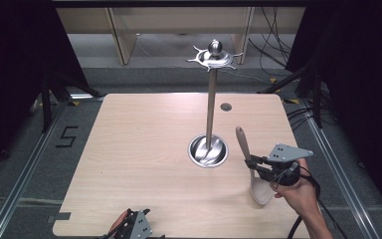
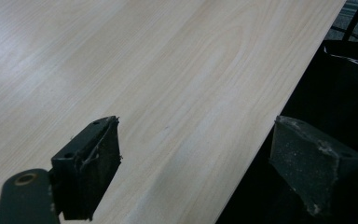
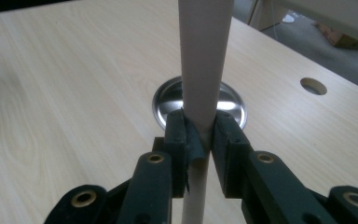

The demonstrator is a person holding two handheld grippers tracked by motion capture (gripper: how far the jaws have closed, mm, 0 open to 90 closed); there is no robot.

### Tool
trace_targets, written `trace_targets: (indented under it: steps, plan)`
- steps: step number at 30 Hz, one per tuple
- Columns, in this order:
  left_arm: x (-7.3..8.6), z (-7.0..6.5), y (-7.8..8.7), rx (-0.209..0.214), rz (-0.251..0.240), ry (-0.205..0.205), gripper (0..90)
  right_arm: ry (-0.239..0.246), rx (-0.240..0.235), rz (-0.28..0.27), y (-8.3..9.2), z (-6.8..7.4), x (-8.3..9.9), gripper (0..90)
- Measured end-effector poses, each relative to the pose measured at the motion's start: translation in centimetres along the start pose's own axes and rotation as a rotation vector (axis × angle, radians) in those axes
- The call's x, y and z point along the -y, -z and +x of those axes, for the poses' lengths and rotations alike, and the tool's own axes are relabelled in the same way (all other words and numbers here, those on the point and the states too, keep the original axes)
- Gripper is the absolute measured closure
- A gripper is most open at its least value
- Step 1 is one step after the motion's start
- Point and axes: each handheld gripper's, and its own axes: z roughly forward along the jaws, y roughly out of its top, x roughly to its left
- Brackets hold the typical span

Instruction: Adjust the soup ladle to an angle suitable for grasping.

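The right gripper clamps the wooden spoon's handle; the left gripper idles wide; hanging it on the rack remains.

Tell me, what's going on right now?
Right tool shut on wooden spoon handle. Left tool open, idle at table edge. Metal stand ahead, path clear.

The right gripper is clamping its fingers tight, wrist reaching in from the right; the left gripper is resting low with fingers spread wide
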Motion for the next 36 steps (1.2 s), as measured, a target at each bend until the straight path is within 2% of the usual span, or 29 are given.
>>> trace_targets:
  steps: [4, 5, 6, 7, 10, 11, 12, 14, 17, 19, 24, 25, 26, 27, 28, 30, 31, 32, 35, 36]
  plan:
    - [0.0, 0.0, 0.0, 0.003, 0.002, -0.002, 15.2, -0.029, -0.008, -0.035, -0.2, -0.2, -0.4, 77.5]
    - [0.0, 0.1, 0.0, -0.013, 0.011, -0.009, 15.2, -0.027, -0.006, -0.057, -0.5, -0.4, -0.9, 77.5]
    - [0.0, 0.1, 0.0, -0.003, 0.012, -0.008, 15.2, -0.037, 0.002, -0.086, -0.7, -0.3, -1.2, 77.5]
    - [0.0, 0.1, 0.0, -0.008, 0.012, -0.008, 15.2, -0.028, -0.013, -0.091, -0.7, -0.5, -1.5, 77.5]
    - [0.0, 0.0, 0.0, -0.005, 0.012, -0.005, 15.2, -0.062, -0.029, -0.116, -0.8, -0.5, -2.3, 77.5]
    - [0.0, 0.0, 0.0, -0.005, 0.012, -0.005, 15.2, -0.062, -0.029, -0.116, -0.8, -0.5, -2.3, 77.5]
    - [0.0, 0.0, 0.0, -0.005, 0.012, -0.009, 15.2, -0.044, -0.019, -0.141, -0.9, -0.7, -2.9, 77.5]
    - [0.0, -0.1, -0.1, 0.01, 0.009, -0.002, 15.1, -0.06, -0.018, -0.15, -0.9, -0.7, -3.5, 77.5]
    - [0.0, -0.1, -0.1, -0.004, 0.009, -0.005, 15.2, -0.077, -0.022, -0.152, -0.9, -0.7, -4.0, 77.5]
    - [0.0, 0.0, 0.0, -0.004, 0.011, -0.006, 15.2, -0.051, -0.012, -0.152, -0.8, -0.9, -4.9, 77.5]
    - [0.0, 0.0, 0.0, -0.005, 0.007, -0.006, 15.2, -0.056, 0.012, -0.156, -0.8, -1.2, -6.2, 77.5]
    - [0.0, 0.0, 0.0, 0.004, 0.008, -0.004, 15.2, -0.034, 0.014, -0.159, -0.8, -1.5, -6.3, 77.5]
    - [0.0, 0.0, 0.0, 0.007, 0.009, -0.004, 15.2, -0.057, 0.015, -0.146, -0.7, -1.4, -6.5, 77.5]
    - [0.0, 0.0, 0.0, 0.008, 0.007, -0.005, 15.2, -0.049, 0.029, -0.156, -0.7, -1.6, -6.7, 77.5]
    - [0.0, -0.1, 0.0, 0.009, 0.004, 0.0, 15.2, -0.061, 0.007, -0.148, -0.7, -1.6, -6.9, 77.5]
    - [0.0, 0.0, 0.1, 0.007, 0.009, -0.003, 15.2, -0.04, 0.035, -0.158, -0.7, -1.9, -7.2, 77.5]
    - [0.0, 0.0, 0.1, 0.007, 0.009, -0.003, 15.2, -0.061, 0.026, -0.137, -0.5, -1.9, -7.3, 77.5]
    - [0.0, 0.0, 0.0, 0.008, 0.004, 0.0, 15.2, -0.048, 0.038, -0.144, -0.5, -2.0, -7.5, 77.5]
    - [0.0, 0.0, 0.0, 0.008, 0.006, 0.0, 15.2, -0.06, 0.041, -0.144, -0.4, -2.0, -7.8, 77.5]
    - [0.0, 0.0, 0.0, 0.007, 0.006, -0.001, 15.2, -0.045, 0.045, -0.135, -0.3, -2.3, -8.2, 77.5]
